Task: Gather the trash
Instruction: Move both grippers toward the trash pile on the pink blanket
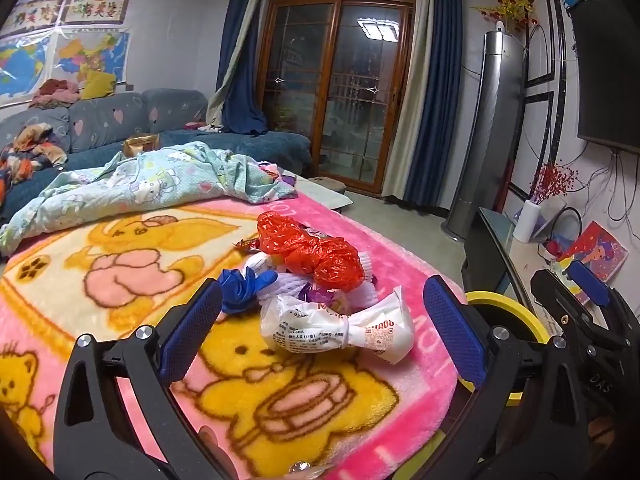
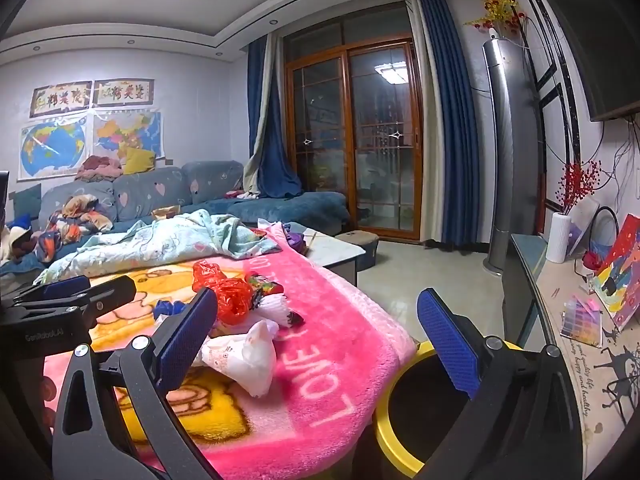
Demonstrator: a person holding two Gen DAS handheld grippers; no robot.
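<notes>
Trash pile on blanket-covered bench, both grippers open and empty.

The bench is covered by a pink cartoon blanket. A yellow-rimmed bin is seen just beside the blanket's edge. The left gripper is held with jaws spread wide on either side of a white wrapper, nothing gripped. The right gripper is likewise spread wide and empty, near the bin. Behind the wrapper, a red plastic bag, white foam netting and a blue glove are heaped together, touching.
</notes>
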